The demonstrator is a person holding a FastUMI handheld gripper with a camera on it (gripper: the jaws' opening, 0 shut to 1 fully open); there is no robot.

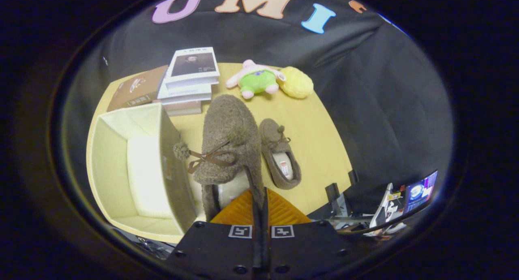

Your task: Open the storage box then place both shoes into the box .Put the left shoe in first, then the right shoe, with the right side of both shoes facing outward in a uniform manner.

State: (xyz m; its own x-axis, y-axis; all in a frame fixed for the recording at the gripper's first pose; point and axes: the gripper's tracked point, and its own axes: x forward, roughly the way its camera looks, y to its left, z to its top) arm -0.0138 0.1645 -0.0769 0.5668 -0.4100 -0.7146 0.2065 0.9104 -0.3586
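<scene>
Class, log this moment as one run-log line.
box: open, no shoes inside | gripper: shut on held shoe at its side wall | second shoe: on table

Stacked books, plush toy and yellow pouf on table

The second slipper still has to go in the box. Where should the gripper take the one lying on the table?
Grip the slipper on the table by the side wall of its heel opening, from above: it lies sole down, opening up. The gripper is shut on the held slipper's collar likewise.
</scene>
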